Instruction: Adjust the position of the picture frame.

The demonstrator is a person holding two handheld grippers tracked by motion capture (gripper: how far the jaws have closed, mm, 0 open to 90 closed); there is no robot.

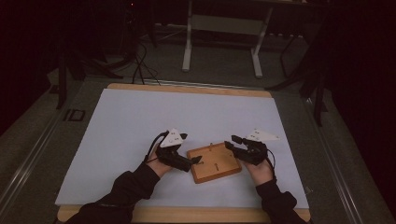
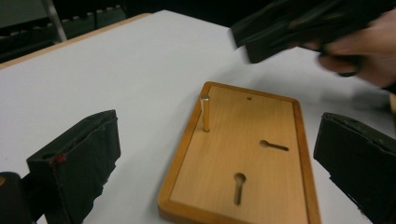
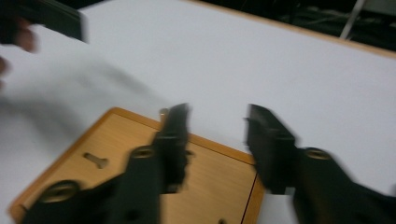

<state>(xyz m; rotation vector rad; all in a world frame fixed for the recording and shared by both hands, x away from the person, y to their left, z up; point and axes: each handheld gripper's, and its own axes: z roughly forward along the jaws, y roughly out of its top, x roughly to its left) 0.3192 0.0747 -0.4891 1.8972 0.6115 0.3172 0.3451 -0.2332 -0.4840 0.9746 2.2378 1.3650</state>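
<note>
Right tongs closing in on the upright peg, left tongs backed off wide.

Right gripper [image 3: 215, 140]: jaws partly apart, nothing between them, blurred in its own view; the brass-coloured peg [image 3: 163, 112] sits just behind the tip of one jaw, off the centreline, not in the gap. Left gripper [image 2: 215, 154]: jaws spread wide, empty, pointing along the wooden board [image 2: 243, 154] from its near short end. Peg [image 2: 204, 113] stands vertical in a hole by the board's long edge, towards the far end from the left gripper; long axis straight up, so jaws need to come in level from either side. In the high view the right gripper [image 1: 233, 142] sits at the board's [image 1: 215, 163] far right corner, nearer the peg [image 1: 211, 145] than the left gripper [image 1: 196, 160]. My read: the right one takes it, after a small sideways shift to centre the peg.
</note>
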